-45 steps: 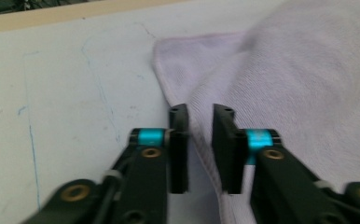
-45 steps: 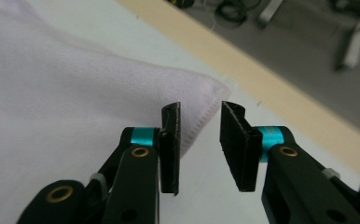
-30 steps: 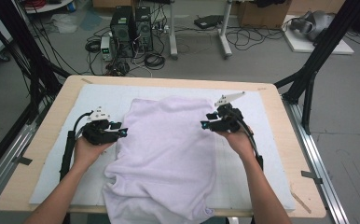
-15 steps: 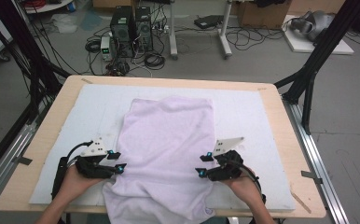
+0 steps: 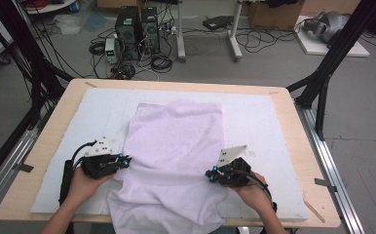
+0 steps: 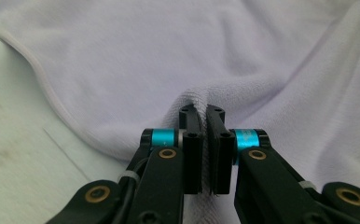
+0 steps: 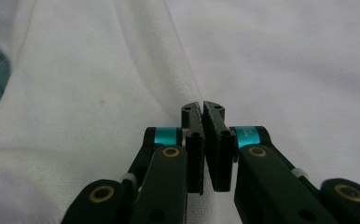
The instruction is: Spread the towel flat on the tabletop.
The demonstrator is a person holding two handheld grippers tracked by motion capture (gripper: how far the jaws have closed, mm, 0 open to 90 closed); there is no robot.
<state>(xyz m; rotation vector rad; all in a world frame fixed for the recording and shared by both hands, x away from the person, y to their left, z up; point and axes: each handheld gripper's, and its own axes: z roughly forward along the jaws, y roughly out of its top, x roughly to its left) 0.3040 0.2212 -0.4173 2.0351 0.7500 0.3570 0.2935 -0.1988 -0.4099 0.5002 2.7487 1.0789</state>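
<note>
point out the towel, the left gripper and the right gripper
towel [image 5: 176, 141], high view, middle of the cloth
left gripper [image 5: 126, 160], high view, tips at the towel's left edge
right gripper [image 5: 209, 174], high view, tips at the towel's right edge

Towel [image 5: 174, 146] on table [image 5: 293, 146], between grippers

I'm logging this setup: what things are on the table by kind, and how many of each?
Towel, pale lilac: 1
White mat under it: 1
Handheld claws, left claw and right claw, both pinching the towel: 2
Total: 4

Pale lilac towel [image 5: 174, 156] — spread flat, near edge overhanging
</note>
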